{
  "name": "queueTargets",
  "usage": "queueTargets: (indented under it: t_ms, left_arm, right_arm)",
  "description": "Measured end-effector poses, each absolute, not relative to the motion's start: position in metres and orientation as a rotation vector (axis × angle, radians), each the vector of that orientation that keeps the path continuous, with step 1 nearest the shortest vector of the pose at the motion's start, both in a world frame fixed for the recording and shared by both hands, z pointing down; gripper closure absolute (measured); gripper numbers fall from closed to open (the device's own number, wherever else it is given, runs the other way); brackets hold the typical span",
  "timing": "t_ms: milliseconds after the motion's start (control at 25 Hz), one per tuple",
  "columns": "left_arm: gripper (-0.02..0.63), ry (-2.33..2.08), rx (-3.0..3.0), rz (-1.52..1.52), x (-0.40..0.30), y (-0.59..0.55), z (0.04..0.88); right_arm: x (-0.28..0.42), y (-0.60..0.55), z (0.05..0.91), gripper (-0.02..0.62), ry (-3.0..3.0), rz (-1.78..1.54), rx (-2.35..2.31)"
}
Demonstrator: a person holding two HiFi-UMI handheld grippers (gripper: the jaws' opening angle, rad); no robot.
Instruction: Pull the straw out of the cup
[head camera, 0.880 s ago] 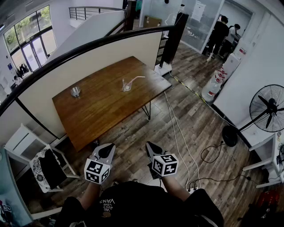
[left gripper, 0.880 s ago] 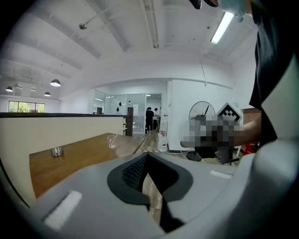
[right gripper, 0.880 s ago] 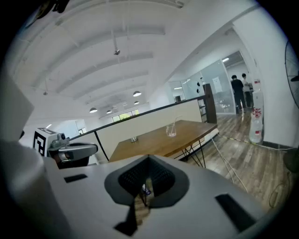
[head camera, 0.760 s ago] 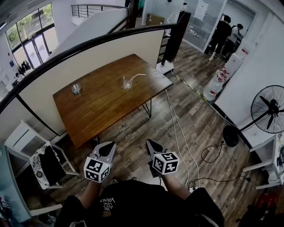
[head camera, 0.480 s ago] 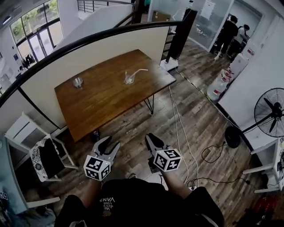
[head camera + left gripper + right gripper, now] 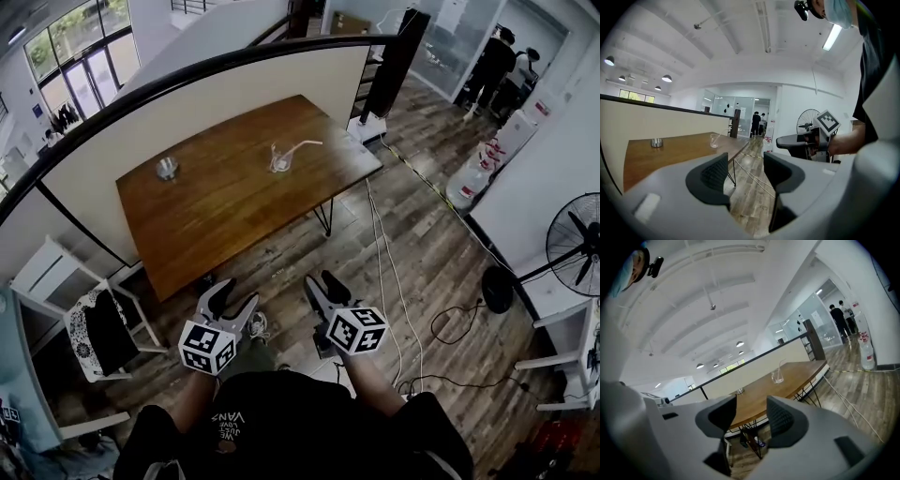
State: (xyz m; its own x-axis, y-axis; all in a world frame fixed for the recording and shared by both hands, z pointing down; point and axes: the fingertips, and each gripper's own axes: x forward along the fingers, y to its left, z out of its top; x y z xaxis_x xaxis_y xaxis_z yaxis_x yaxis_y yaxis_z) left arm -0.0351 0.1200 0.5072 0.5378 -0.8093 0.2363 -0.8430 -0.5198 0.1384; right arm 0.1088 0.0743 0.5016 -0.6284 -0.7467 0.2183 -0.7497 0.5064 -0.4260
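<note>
A clear cup (image 6: 279, 161) with a bent white straw (image 6: 306, 146) stands near the far right corner of the brown wooden table (image 6: 220, 211). Both grippers hang over the floor in front of the table, well short of it. My left gripper (image 6: 234, 298) is open and empty, and so is my right gripper (image 6: 321, 281). The left gripper view shows the cup (image 6: 714, 140) small and far beyond the open left gripper (image 6: 745, 164). In the right gripper view the cup (image 6: 777, 376) stands far past the open right gripper (image 6: 752, 411).
A small metal bowl (image 6: 167, 168) sits on the table's far left. A cream partition (image 6: 216, 103) backs the table. A white chair (image 6: 52, 300) stands at left, cables (image 6: 382, 267) trail across the floor, and a fan (image 6: 574, 246) and water bottles (image 6: 466, 187) are at right.
The head view has drawn a little closer to the table. Both grippers have shifted slightly, and their jaws show a wider gap than before, the left most plainly.
</note>
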Motion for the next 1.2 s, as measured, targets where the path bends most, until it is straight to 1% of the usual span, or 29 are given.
queueTargets:
  t_ms: [360, 680, 1200]
  left_arm:
    - [0.376, -1.281, 2.598, 0.224, -0.039, 0.031, 0.506]
    - [0.376, -1.206, 2.627, 0.231, -0.065, -0.049, 0.509]
    - [0.376, -1.088, 2.649, 0.252, -0.087, -0.122, 0.524]
  right_arm:
    - [0.098, 0.0, 0.507, 0.428, -2.663, 0.803, 1.415]
    - [0.077, -0.07, 0.515, 0.428, -2.598, 0.824, 1.488]
    - [0.059, -0.139, 0.524, 0.428, -2.524, 0.852, 1.608]
